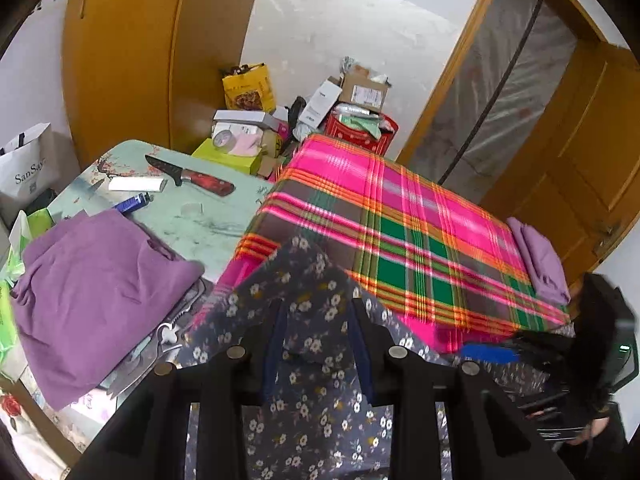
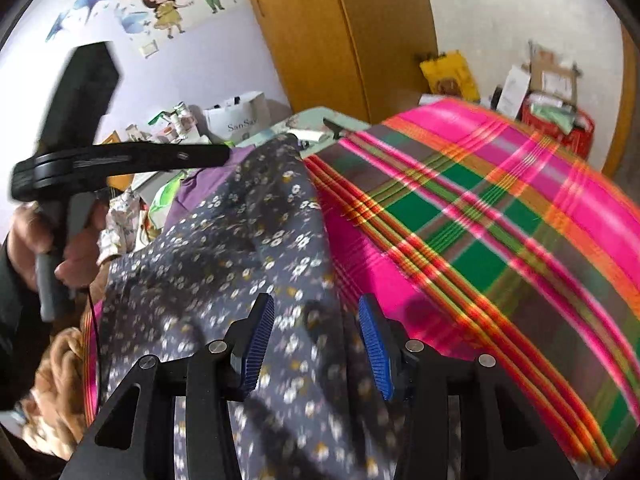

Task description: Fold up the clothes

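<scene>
floral garment (image 1: 304, 312) draped over plaid cover (image 1: 420, 232) at 6 o'clock | left gripper (image 1: 318, 344) and right gripper (image 2: 316, 344) jaws released, cloth between | hems to be pinched evenly

Left tool (image 1: 318, 332) and right tool (image 2: 316, 344) both gape, seemingly gripping nothing.

A white paper shopping bag (image 1: 28, 168) at the left edge of the left wrist view carried the dark printed word "SanSay", with a small square code beneath it that was too small to make out. The same bag (image 2: 240, 118) appeared in the right wrist view, behind the worktop (image 2: 316, 116), where only the letters "SunSa" or "SanSa" showed before cloth cut the word off. Printing on the yellow bag (image 1: 248, 88) and the shipping label on the cardboard box (image 1: 366, 94) against the far wall could not be read.
</scene>
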Demonstrator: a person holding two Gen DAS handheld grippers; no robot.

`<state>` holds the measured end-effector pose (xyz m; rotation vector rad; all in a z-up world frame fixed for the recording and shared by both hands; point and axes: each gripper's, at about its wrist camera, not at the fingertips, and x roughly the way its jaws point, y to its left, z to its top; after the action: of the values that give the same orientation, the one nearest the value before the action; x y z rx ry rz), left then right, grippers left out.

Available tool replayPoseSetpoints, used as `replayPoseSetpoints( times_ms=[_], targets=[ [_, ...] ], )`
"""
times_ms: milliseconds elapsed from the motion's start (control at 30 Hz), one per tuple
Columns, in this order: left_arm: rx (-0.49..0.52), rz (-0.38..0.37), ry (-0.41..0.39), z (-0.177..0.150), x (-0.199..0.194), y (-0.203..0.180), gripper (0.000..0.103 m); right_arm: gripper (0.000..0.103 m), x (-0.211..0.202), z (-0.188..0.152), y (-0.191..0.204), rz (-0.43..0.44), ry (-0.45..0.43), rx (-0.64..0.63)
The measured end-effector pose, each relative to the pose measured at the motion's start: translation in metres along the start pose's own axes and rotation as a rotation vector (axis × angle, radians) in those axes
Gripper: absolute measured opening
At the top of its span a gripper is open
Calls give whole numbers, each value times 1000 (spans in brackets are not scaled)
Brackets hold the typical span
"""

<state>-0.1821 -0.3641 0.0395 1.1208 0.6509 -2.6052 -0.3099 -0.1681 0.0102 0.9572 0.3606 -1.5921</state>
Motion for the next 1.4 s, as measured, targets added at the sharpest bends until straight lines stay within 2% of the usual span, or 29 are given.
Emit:
replayPoseSetpoints(
  times_ms=[167,233,300,433,533,600,667,900,1000,1167,1300,1400],
  targets=[
    [-27,-15,-2,-9,-4,9,32,44,31,9,-14,55,66,72],
    [-37,-17,-2,-13,-6,14,32,24,31,9,-8,64,56,58],
    [-51,-23,-14,-17,-11,18,32,22,22,7,10,60,23,-13],
    [-71,-36,-37,-25,-22,23,32,23,9,-3,53,99,1,-158],
    [-78,-43,-44,-35,-30,23,32,30,18,-22,77,138,90,-242],
    [-82,-48,-45,-41,-33,22,32,31,24,-37,87,132,139,-287],
    [-92,-55,-46,-50,-35,20,32,34,21,-45,87,134,138,-277],
    [-144,-67,-53,-81,-42,16,33,39,-36,-66,66,142,-1,-138],
    [-189,-52,-55,-83,-39,16,34,42,-57,-78,53,106,-37,-91],
    [-237,-37,-51,-79,-31,3,36,43,-90,-98,31,-46,-83,-44],
    [-258,28,-45,-76,-19,-7,38,43,-110,-117,13,-193,-80,-80],
    [-261,89,-47,-79,-11,-10,38,43,-113,-128,1,-237,-60,-78]
  ],
)
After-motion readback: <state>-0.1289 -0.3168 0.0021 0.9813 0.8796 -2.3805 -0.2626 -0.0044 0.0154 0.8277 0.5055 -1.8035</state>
